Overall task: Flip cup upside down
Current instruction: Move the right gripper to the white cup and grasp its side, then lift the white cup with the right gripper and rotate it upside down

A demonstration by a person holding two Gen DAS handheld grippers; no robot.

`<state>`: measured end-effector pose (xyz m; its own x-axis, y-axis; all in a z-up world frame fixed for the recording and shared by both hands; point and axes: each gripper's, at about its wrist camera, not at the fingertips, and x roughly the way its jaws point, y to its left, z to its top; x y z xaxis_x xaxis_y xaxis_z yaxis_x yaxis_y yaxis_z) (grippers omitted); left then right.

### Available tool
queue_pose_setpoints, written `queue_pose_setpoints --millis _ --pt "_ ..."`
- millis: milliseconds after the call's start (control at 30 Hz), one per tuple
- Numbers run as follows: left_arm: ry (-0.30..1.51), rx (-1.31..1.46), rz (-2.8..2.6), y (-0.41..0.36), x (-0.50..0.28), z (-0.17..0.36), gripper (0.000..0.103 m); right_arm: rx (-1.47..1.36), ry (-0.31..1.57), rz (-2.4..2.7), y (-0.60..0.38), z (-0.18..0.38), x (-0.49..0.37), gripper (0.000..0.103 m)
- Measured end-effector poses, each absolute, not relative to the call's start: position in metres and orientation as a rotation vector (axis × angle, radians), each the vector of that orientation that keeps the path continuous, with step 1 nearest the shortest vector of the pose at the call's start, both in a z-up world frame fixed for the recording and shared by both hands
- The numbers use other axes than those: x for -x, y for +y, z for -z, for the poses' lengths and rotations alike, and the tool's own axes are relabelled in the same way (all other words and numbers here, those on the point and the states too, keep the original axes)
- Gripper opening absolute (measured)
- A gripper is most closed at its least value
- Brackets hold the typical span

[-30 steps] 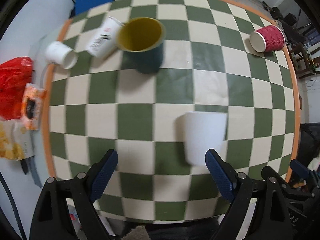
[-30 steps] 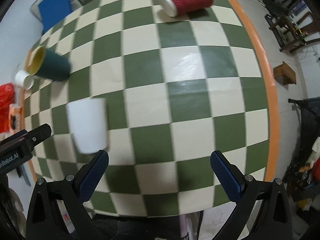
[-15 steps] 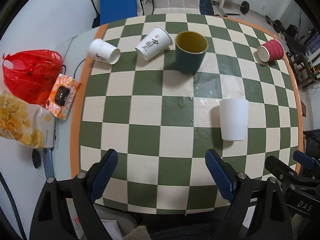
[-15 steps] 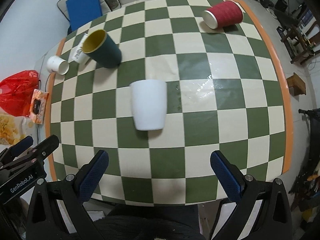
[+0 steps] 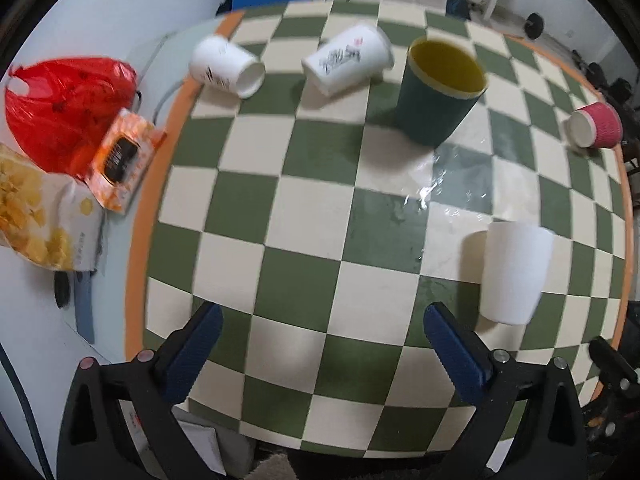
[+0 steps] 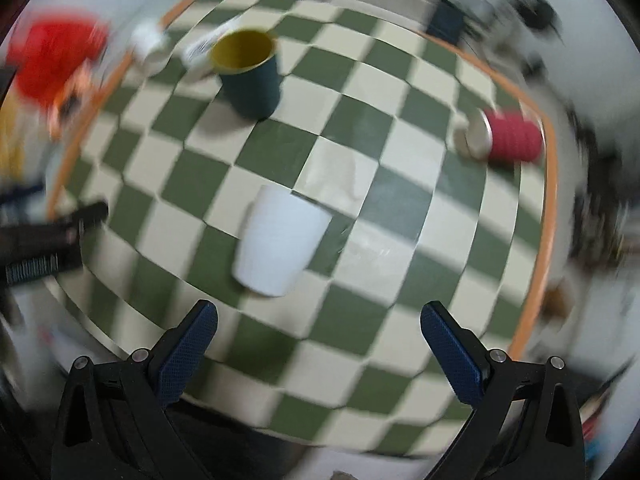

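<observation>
Cup [image 6: 280,240], plain white, stands mouth-down on the wet-looking checkered counter [image 5: 304,216]. Both jaws gape, holding nothing. A careless sweep from either gripper could topple it or the teal cup [image 5: 438,94].

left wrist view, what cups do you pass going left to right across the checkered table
small white paper cup on its side → printed white paper cup on its side → upright dark green cup → plain white cup → red ribbed cup on its side
</observation>
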<state>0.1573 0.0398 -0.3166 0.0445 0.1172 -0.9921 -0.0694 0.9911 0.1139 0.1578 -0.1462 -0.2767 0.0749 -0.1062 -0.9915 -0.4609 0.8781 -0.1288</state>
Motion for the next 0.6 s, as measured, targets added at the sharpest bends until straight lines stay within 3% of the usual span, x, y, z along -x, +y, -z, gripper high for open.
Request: queue_pose_setpoints --millis 267,600 --pt "1.647 0.01 -0.155 0.041 -0.156 0.383 0.103 1.317 1.282 -0.57 -0.097 0.333 -0.142 0.103" --pt "1.696 0.015 -0.178 0.049 -0.149 0.421 0.103 2.275 0.632 -1.018 -0.106 0.407 -0.072 0.103"
